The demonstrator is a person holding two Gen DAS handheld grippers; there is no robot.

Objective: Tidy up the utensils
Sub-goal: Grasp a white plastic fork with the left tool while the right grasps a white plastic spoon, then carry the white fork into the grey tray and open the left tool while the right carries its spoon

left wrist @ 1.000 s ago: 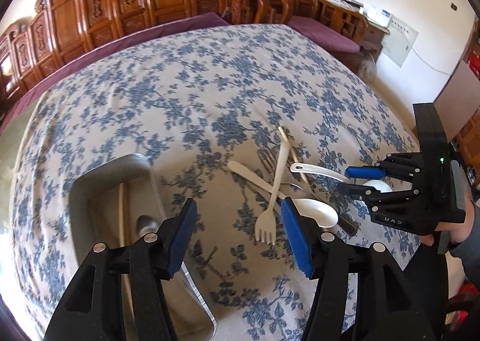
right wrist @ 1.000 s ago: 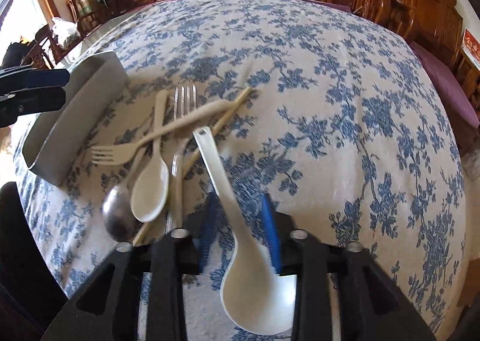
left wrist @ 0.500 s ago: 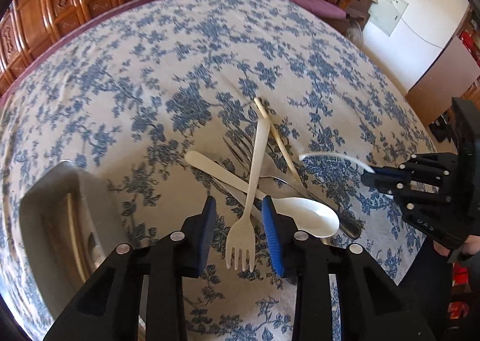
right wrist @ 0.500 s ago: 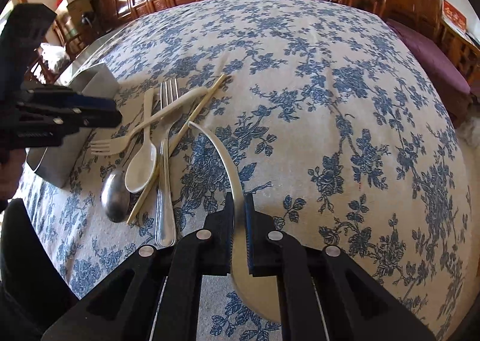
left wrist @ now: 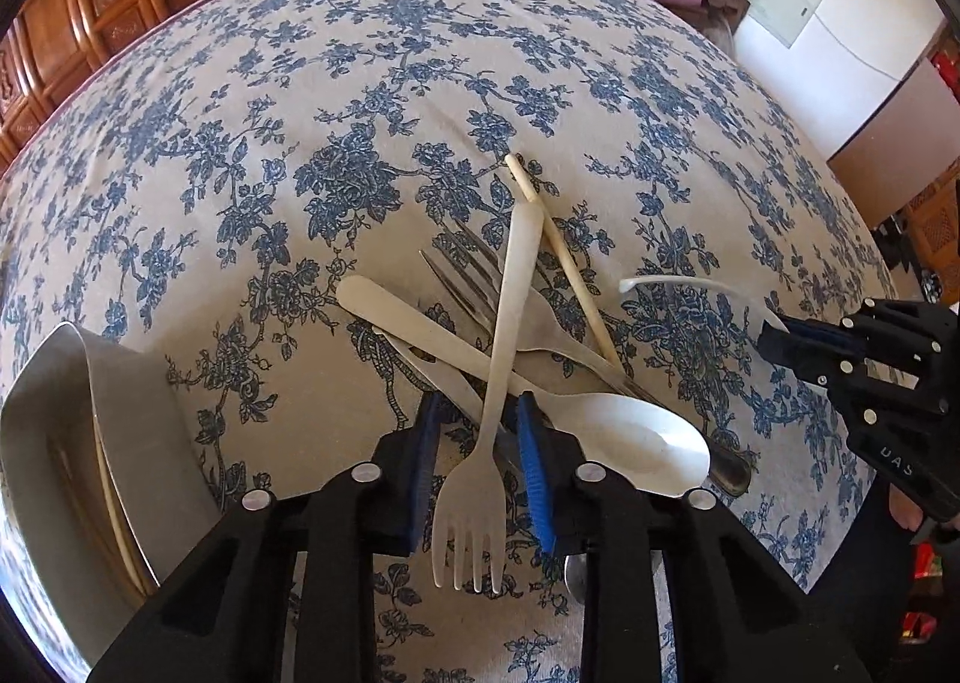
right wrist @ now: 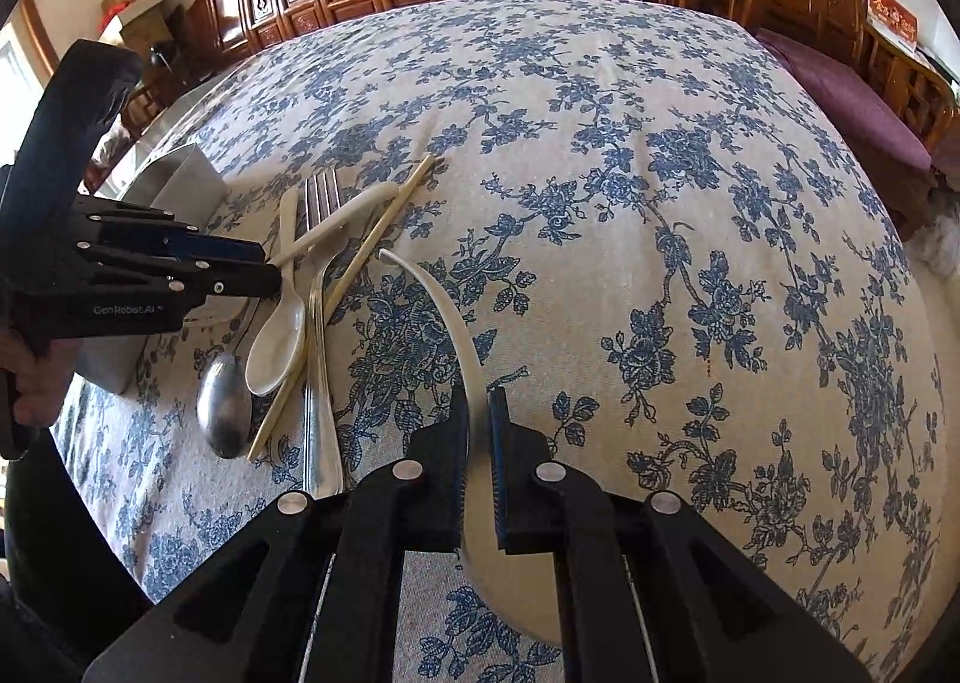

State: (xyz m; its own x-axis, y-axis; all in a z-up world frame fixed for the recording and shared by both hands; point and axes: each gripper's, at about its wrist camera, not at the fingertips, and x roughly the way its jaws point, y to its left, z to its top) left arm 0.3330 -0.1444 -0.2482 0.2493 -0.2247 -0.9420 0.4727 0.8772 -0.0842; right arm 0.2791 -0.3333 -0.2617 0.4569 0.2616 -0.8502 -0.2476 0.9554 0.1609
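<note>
Carved wooden chairs ring the table (left wrist: 420,83) with its blue-flowered cloth; we note a heap of utensils beside a metal tray (left wrist: 72,443); our left gripper (left wrist: 480,461) is closing, its jaws straddling the plastic fork (left wrist: 504,359), contact unclear; our right gripper (right wrist: 478,443) is clamped on the white spoon (right wrist: 444,311), just beside the heap.

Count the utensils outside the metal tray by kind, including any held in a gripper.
Forks: 2 (cream fork, metal fork)
Spoons: 3 (cream spoon, metal spoon, white soup spoon)
Chopsticks: 1 (chopstick)
Total: 6
</note>
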